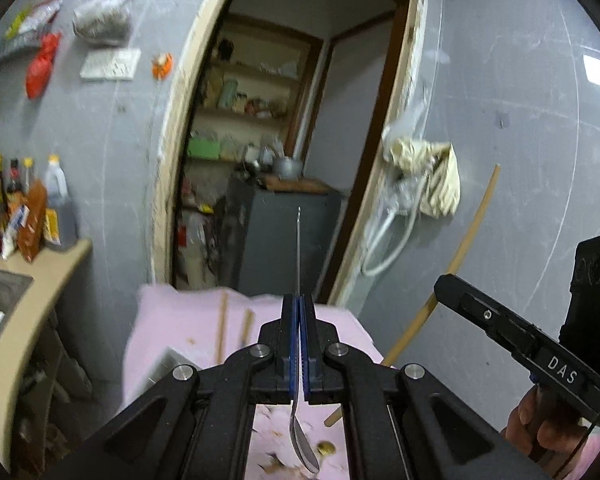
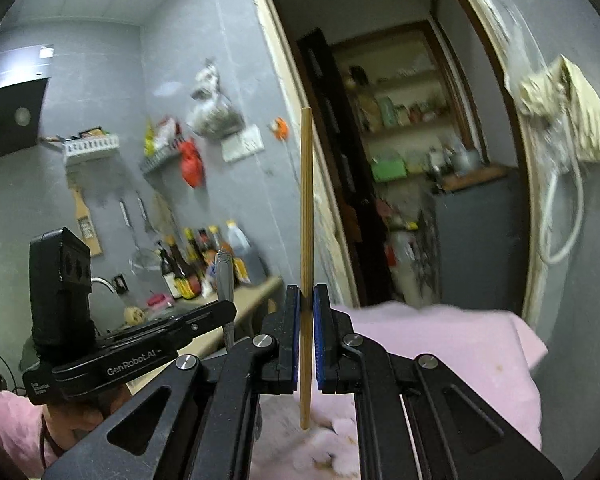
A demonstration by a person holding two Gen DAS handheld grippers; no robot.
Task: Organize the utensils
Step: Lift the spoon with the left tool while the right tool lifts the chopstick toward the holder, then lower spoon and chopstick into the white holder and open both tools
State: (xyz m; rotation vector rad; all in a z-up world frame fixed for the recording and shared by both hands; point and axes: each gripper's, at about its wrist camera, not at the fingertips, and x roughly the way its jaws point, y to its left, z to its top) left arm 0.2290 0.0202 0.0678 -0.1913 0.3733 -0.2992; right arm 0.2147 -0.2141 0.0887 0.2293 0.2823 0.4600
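My left gripper is shut on a metal spoon, held upright above the pink cloth, bowl end down near the camera. The spoon also shows in the right wrist view. My right gripper is shut on a wooden chopstick, held upright above the pink cloth. That chopstick shows in the left wrist view, slanting beside the right gripper's body. Two more chopsticks lie on the cloth ahead of the left gripper.
A beige counter with sauce bottles and a sink stands at the left. A doorway with shelves is straight ahead. A cloth bag and a white hose hang on the grey wall at the right. A pale container edge sits on the cloth.
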